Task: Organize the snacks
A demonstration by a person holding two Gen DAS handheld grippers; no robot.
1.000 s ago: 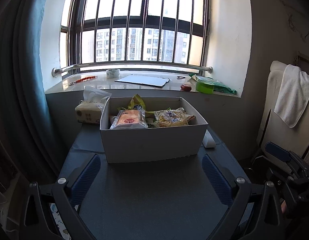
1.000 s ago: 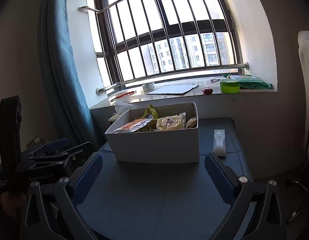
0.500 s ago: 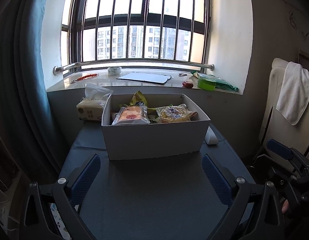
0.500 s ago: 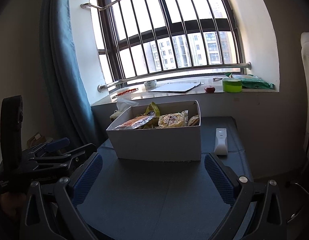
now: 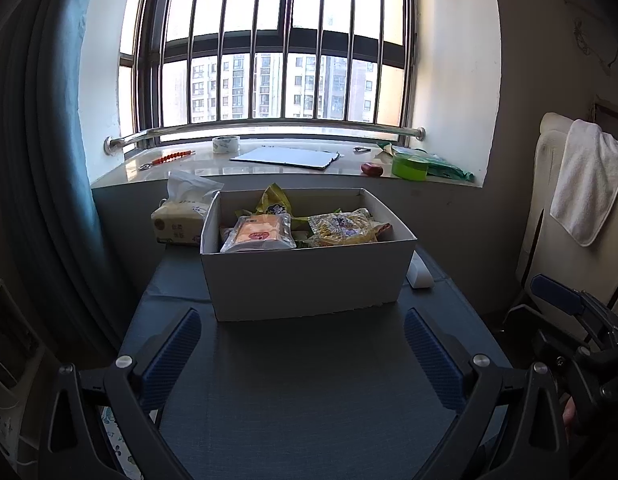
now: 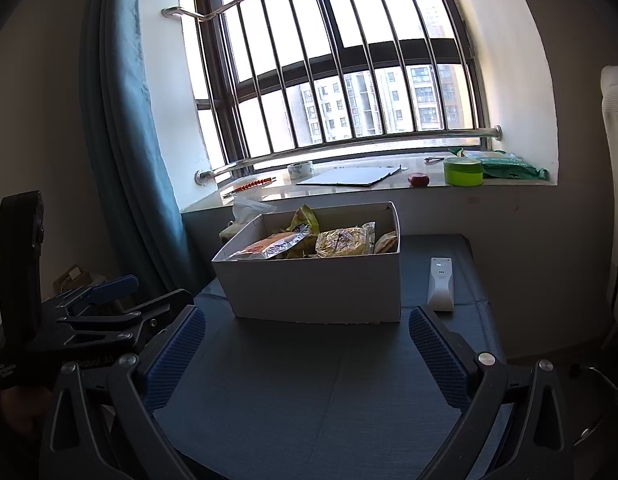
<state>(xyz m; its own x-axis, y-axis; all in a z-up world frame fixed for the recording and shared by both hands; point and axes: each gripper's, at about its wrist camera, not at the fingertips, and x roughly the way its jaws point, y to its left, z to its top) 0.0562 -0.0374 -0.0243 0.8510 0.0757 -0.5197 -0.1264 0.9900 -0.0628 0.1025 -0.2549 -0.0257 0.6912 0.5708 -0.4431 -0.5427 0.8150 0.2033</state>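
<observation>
A white cardboard box (image 5: 305, 276) stands on the dark table (image 5: 309, 380), also in the right wrist view (image 6: 317, 288). Inside lie several snack packs: an orange pack in clear wrap (image 5: 259, 234), a yellow pack (image 5: 343, 228) and a yellow-green bag (image 5: 275, 202) standing at the back. My left gripper (image 5: 303, 354) is open and empty, a short way in front of the box. My right gripper (image 6: 307, 354) is open and empty, in front of the box and to its right. The left gripper also shows in the right wrist view (image 6: 89, 320).
A tissue pack (image 5: 181, 220) sits behind the box on the left. A white remote (image 6: 441, 284) lies to the right of the box. The windowsill holds a tape roll (image 5: 225, 144), a notebook (image 5: 285, 158) and a green tub (image 5: 409, 166). A towel (image 5: 585, 184) hangs at right.
Both grippers have tilted down and come slightly nearer the box. The box and the snacks have not moved. Both grippers stay open.
</observation>
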